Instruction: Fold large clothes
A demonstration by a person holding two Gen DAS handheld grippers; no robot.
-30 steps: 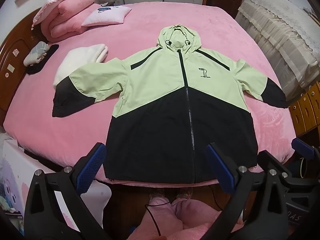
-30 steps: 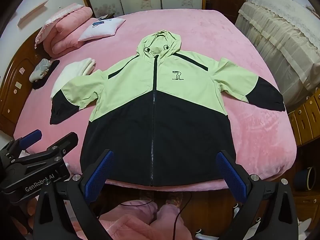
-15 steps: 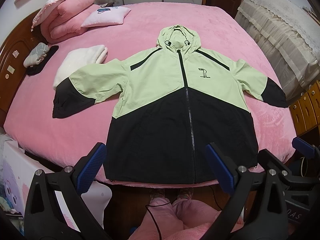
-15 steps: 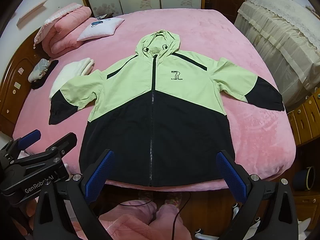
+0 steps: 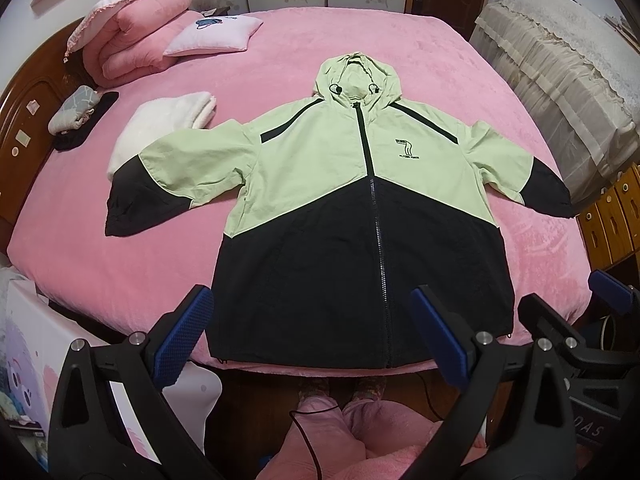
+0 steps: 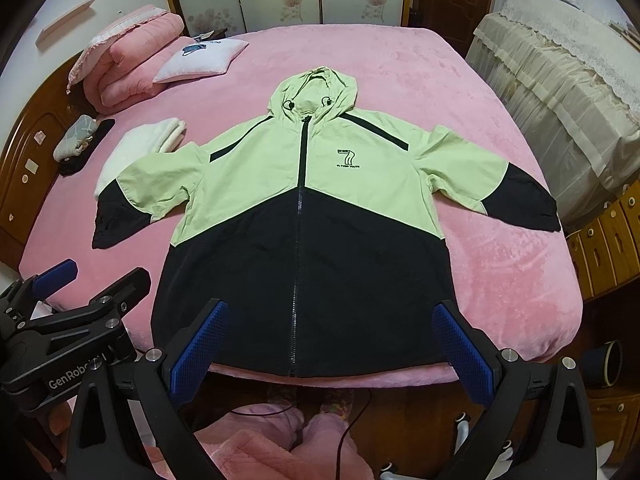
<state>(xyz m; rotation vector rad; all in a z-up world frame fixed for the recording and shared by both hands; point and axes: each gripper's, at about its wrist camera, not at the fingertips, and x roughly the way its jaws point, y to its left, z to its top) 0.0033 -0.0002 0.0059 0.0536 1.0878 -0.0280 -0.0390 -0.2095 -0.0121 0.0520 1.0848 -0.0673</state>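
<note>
Both grippers' fingers [image 5: 188, 336] spread, empty, short of the jacket [image 6: 304, 248]; a shallow hem pinch could slip mid-fold

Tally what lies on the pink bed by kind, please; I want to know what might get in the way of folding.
Jackets: 1, green and black jacket, spread flat, zipped.
Folded quilts: 1, pink quilt.
Pillows: 1, white pillow.
Folded white blankets: 1, white blanket.
Small bundles: 1, grey bundle on a dark cloth, 1.
Total: 6.
</note>
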